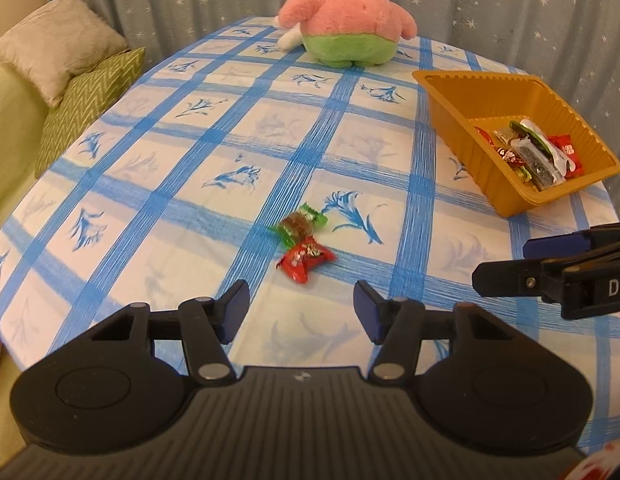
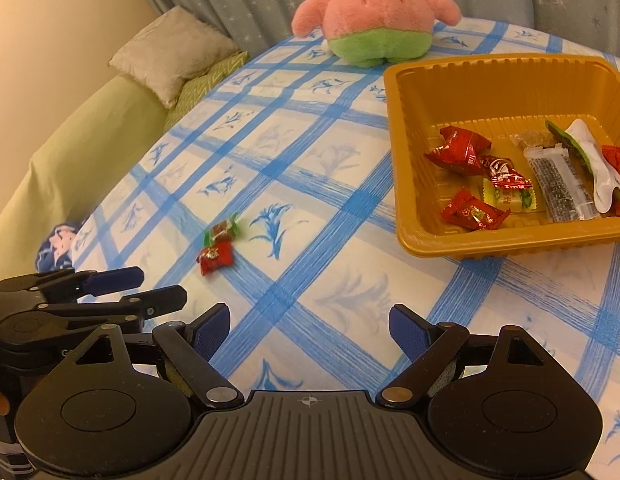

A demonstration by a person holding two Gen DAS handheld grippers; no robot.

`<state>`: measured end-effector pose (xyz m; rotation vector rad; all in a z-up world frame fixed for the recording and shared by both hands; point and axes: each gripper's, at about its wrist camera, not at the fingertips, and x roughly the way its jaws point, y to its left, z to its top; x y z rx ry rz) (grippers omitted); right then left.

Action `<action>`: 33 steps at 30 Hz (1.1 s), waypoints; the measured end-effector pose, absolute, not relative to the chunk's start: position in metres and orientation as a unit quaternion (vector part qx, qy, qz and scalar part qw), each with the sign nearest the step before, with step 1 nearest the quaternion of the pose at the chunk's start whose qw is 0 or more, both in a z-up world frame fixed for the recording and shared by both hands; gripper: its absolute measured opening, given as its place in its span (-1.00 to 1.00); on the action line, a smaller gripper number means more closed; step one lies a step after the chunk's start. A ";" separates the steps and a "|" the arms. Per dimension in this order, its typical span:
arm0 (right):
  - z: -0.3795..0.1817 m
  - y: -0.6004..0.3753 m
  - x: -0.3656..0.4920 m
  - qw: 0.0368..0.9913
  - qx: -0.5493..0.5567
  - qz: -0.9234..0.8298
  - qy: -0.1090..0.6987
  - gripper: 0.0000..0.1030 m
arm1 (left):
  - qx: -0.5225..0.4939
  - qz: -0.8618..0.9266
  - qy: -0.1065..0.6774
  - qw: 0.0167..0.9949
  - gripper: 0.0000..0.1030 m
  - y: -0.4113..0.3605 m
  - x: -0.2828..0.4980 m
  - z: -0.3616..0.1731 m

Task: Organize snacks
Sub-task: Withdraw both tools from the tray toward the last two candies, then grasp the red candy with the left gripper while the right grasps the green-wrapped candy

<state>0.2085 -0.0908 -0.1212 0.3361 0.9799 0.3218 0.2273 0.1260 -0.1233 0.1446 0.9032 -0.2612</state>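
Your left gripper (image 1: 301, 307) hangs over the counter (image 1: 157, 184) with its fingers (image 1: 235, 304) apart and nothing between them. Just ahead lie a red candy (image 1: 305, 260) and a green-wrapped candy (image 1: 299, 226), touching each other. At the right stands a yellow tray (image 1: 462, 120) with several snacks inside. Your right gripper (image 1: 506, 262) enters from the right edge.

Worktop cloth (image 1: 189, 200) is white with blue checks and flowers. Tray (image 2: 490, 92) is mustard yellow. Plush (image 1: 350, 12) is pink and green. Two sweets: red (image 1: 305, 259), green-ended (image 1: 301, 226).
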 end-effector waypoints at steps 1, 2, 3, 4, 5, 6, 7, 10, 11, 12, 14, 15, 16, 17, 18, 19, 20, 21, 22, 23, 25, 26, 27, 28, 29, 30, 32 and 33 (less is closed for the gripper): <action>-0.123 -0.090 0.210 0.856 0.163 0.152 0.466 0.68 | 0.071 -0.129 0.434 0.888 0.06 0.126 0.230 -0.125; -0.123 -0.090 0.211 0.856 0.167 0.151 0.466 0.68 | 0.073 -0.133 0.434 0.888 0.03 0.125 0.233 -0.126; -0.124 -0.090 0.213 0.855 0.170 0.149 0.466 0.68 | 0.074 -0.137 0.433 0.888 0.01 0.125 0.236 -0.127; -0.125 -0.090 0.214 0.855 0.172 0.148 0.466 0.68 | 0.075 -0.140 0.434 0.887 -0.03 0.124 0.239 -0.129; -0.126 -0.090 0.216 0.855 0.173 0.146 0.467 0.68 | 0.077 -0.143 0.434 0.886 -0.05 0.123 0.242 -0.131; -0.126 -0.089 0.217 0.855 0.174 0.144 0.467 0.68 | 0.078 -0.145 0.433 0.886 -0.05 0.123 0.245 -0.132; -0.127 -0.089 0.218 0.855 0.175 0.142 0.467 0.68 | 0.080 -0.148 0.432 0.886 -0.05 0.122 0.248 -0.133; -0.128 -0.089 0.221 0.855 0.177 0.137 0.467 0.68 | 0.084 -0.156 0.430 0.885 -0.07 0.121 0.255 -0.137; -0.128 -0.090 0.222 0.855 0.178 0.136 0.467 0.68 | 0.086 -0.159 0.430 0.885 -0.08 0.120 0.257 -0.137; -0.129 -0.090 0.223 0.855 0.178 0.135 0.468 0.68 | 0.088 -0.162 0.430 0.884 -0.09 0.120 0.259 -0.138; -0.129 -0.090 0.225 0.855 0.178 0.131 0.468 0.68 | 0.089 -0.166 0.431 0.882 -0.14 0.119 0.263 -0.141; -0.130 -0.090 0.225 0.855 0.178 0.130 0.469 0.68 | 0.088 -0.168 0.432 0.882 -0.16 0.118 0.265 -0.142; -0.130 -0.090 0.225 0.856 0.178 0.128 0.469 0.68 | 0.088 -0.169 0.433 0.881 -0.19 0.118 0.266 -0.143; -0.130 -0.091 0.226 0.856 0.178 0.127 0.469 0.68 | 0.088 -0.171 0.434 0.880 -0.21 0.118 0.268 -0.144; -0.131 -0.091 0.226 0.856 0.178 0.125 0.469 0.68 | 0.088 -0.171 0.435 0.880 -0.22 0.117 0.269 -0.145; -0.131 -0.092 0.226 0.856 0.179 0.123 0.470 0.68 | 0.087 -0.172 0.437 0.879 -0.28 0.117 0.270 -0.147; -0.132 -0.092 0.227 0.855 0.180 0.122 0.470 0.68 | 0.086 -0.174 0.439 0.877 -0.36 0.116 0.271 -0.148; -0.132 -0.093 0.228 0.855 0.180 0.120 0.471 0.68 | 0.085 -0.177 0.441 0.876 -0.38 0.115 0.272 -0.149; -0.132 -0.093 0.228 0.855 0.180 0.119 0.471 0.68 | 0.086 -0.180 0.442 0.875 -0.40 0.114 0.271 -0.150; -0.132 -0.094 0.228 0.856 0.180 0.118 0.471 0.68 | 0.089 -0.182 0.442 0.874 -0.41 0.112 0.270 -0.150; -0.132 -0.094 0.229 0.855 0.180 0.116 0.472 0.68 | 0.091 -0.185 0.444 0.872 -0.45 0.111 0.269 -0.151; -0.132 -0.094 0.229 0.855 0.180 0.115 0.472 0.68 | 0.089 -0.185 0.446 0.871 -0.46 0.111 0.269 -0.151; -0.132 -0.094 0.229 0.855 0.180 0.115 0.472 0.68 | 0.087 -0.186 0.448 0.870 -0.46 0.111 0.270 -0.152; -0.132 -0.094 0.230 0.855 0.180 0.115 0.472 0.68 | 0.086 -0.186 0.450 0.869 -0.51 0.111 0.271 -0.153; -0.133 -0.093 0.230 0.855 0.179 0.116 0.472 0.68 | 0.087 -0.187 0.451 0.868 -0.58 0.110 0.272 -0.154; -0.133 -0.093 0.231 0.855 0.179 0.116 0.473 0.68 | 0.089 -0.187 0.453 0.867 -0.58 0.109 0.272 -0.155; -0.134 -0.091 0.231 0.854 0.179 0.118 0.474 0.68 | 0.095 -0.188 0.455 0.865 -0.58 0.107 0.272 -0.157; -0.134 -0.091 0.231 0.854 0.178 0.119 0.475 0.68 | 0.094 -0.188 0.455 0.865 -0.58 0.107 0.272 -0.157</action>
